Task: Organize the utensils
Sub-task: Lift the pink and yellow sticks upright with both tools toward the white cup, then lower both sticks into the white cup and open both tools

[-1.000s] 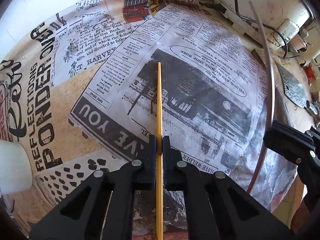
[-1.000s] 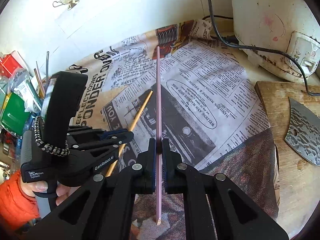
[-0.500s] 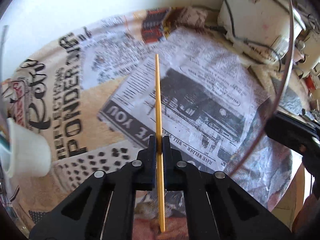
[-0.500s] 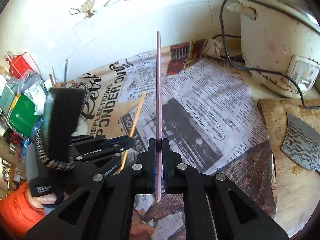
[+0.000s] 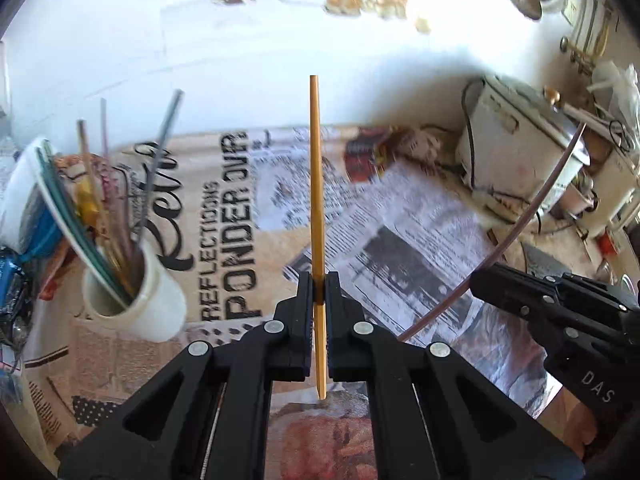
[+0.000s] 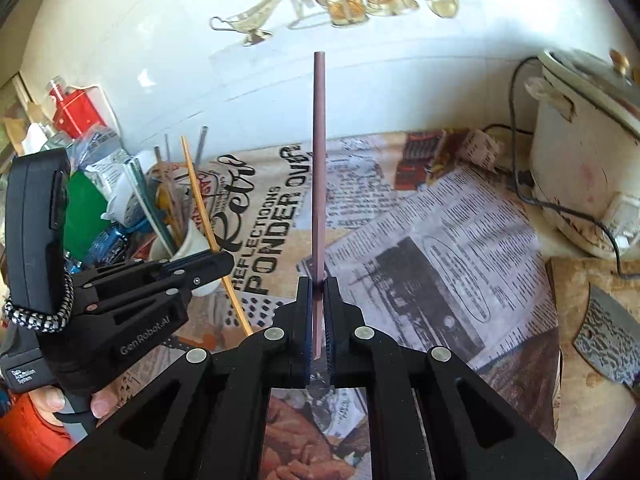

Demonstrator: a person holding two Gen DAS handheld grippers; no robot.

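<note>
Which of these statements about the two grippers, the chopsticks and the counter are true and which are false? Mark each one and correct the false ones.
1. The left gripper is shut on a yellow chopstick. True.
2. The right gripper is open and holds nothing. False: it is shut on a mauve chopstick.
3. The white cup already holds several sticks. True.
4. The cleaver lies in the cup. False: it rests on the wooden board.
5. A patterned cloth with newspaper print covers the counter. True.

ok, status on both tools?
Left tool shut on yellow wooden chopstick. Right tool shut on mauve chopstick. White utensil cup left, path clear.
</note>
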